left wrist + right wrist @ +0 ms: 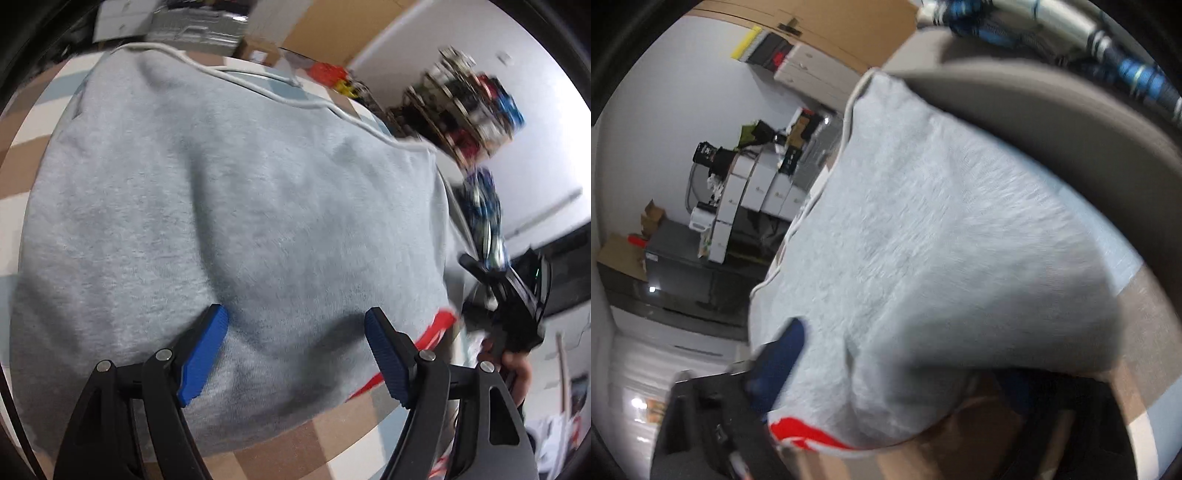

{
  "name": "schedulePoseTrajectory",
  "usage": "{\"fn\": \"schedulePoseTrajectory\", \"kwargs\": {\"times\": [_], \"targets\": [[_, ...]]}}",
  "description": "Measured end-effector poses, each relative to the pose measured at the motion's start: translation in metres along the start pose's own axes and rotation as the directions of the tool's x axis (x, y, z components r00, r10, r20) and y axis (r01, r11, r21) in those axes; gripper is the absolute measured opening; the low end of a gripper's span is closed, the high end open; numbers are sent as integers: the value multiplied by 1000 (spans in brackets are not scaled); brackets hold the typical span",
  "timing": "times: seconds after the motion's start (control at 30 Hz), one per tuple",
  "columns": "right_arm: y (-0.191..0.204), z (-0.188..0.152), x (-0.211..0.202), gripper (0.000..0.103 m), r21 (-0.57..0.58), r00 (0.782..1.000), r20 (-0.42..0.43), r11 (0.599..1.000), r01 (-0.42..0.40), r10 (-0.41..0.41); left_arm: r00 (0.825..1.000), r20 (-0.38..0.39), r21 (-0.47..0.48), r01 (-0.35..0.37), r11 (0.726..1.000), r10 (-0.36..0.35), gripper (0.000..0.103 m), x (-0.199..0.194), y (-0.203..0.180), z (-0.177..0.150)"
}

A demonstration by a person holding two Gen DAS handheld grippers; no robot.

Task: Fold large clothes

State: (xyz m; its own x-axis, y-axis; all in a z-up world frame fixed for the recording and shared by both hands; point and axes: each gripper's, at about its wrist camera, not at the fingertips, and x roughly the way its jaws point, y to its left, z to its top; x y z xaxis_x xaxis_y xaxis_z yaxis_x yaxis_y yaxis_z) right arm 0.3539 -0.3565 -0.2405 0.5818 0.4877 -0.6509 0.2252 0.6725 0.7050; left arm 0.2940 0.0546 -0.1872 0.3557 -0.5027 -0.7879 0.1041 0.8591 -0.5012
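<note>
In the left wrist view, a grey garment point(229, 221) lies spread on a checked cloth point(332, 435), and the left gripper point(295, 354) hovers over its near edge with jaws apart, gripping nothing. The right gripper point(517, 295) shows at the garment's right edge. In the right wrist view, the garment point(923, 240) drapes between the right gripper's fingers point(783, 354); whether they pinch it cannot be told.
</note>
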Motion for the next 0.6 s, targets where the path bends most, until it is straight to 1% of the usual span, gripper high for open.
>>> {"fn": "schedulePoseTrajectory", "kwargs": {"times": [0.03, 0.07, 0.1, 0.13, 0.17, 0.27, 0.37, 0.43, 0.6], "targets": [[0, -3, -3, 51, -24, 999, 25, 999, 28, -27, 1000, -4, 32, -15, 999, 15, 71, 0, -4, -4], [-2, -4, -5, 41, -42, 999, 41, 998, 36, -34, 1000, -1, 49, -24, 999, 24, 71, 0, -6, -7], [-4, -7, -9, 37, -65, 998, 57, 997, 35, -32, 1000, 3, 53, -30, 998, 30, 71, 0, -8, -10], [-6, -9, -13, 27, -84, 997, 72, 995, 43, -37, 999, 7, 50, -35, 998, 35, 71, -1, -9, -13], [-9, -11, -18, 23, -104, 996, 85, 993, 47, -38, 999, 11, 42, -37, 998, 36, 71, -2, -10, -16], [-1, -19, -26, 18, -182, 991, 121, 980, 83, -62, 999, 15, 46, -52, 998, 51, 71, -4, -12, -21], [11, -25, -38, 15, -258, 983, 166, 959, 121, -79, 998, 22, 29, -54, 998, 53, 71, -5, -10, -26], [17, -29, -45, 13, -287, 979, 188, 949, 132, -80, 998, 30, 24, -57, 998, 56, 71, -8, -11, -34], [15, -37, -55, 11, -340, 975, 197, 926, 167, -103, 999, 18, 11, -46, 999, 46, 71, -10, -11, -41]]}}
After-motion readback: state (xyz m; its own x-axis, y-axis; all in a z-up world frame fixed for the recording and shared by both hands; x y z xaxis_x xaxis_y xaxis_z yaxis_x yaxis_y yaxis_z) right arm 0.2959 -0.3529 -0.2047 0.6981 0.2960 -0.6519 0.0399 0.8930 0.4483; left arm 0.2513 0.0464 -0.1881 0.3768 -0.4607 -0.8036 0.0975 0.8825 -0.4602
